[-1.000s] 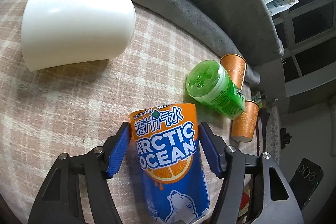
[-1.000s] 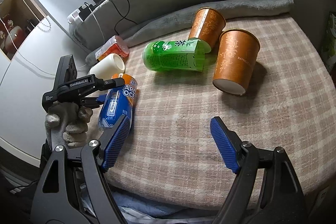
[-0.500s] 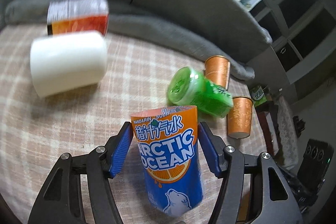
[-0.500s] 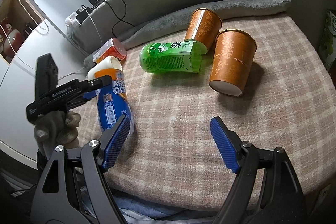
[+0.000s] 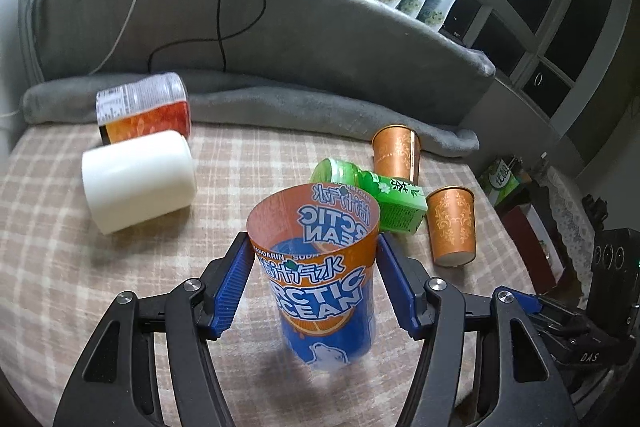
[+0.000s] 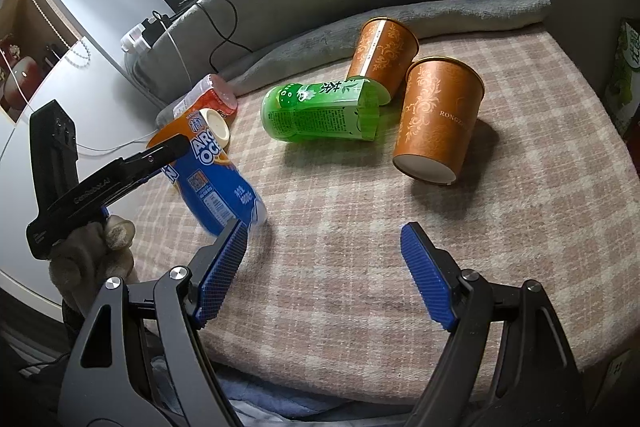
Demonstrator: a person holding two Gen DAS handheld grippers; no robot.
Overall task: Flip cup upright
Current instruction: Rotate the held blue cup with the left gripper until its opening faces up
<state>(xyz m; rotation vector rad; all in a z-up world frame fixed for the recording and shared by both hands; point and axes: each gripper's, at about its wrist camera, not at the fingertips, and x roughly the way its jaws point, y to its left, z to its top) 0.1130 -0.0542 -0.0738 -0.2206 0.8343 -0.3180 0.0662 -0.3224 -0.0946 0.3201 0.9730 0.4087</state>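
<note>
My left gripper (image 5: 314,269) is shut on the orange-and-blue Arctic Ocean cup (image 5: 320,283), its blue pads pressing both sides near the rim. The cup's open mouth faces up and its base is at the checked cloth (image 5: 60,287). In the right wrist view the same cup (image 6: 216,183) leans, still tilted, held by the left gripper (image 6: 160,157) in a gloved hand. My right gripper (image 6: 324,267) is open and empty above the near edge of the cloth.
A white cup (image 5: 138,181) and a clear orange-labelled cup (image 5: 144,109) lie on their sides at the back left. A green cup (image 6: 320,113) lies on its side mid-table. Two brown paper cups (image 6: 436,119) (image 6: 382,51) are beside it, tilted. A grey blanket roll (image 5: 280,103) borders the back.
My left gripper has swung the Arctic Ocean cup from lying down towards upright, so its open mouth now faces up. The right gripper has stayed still and open.
</note>
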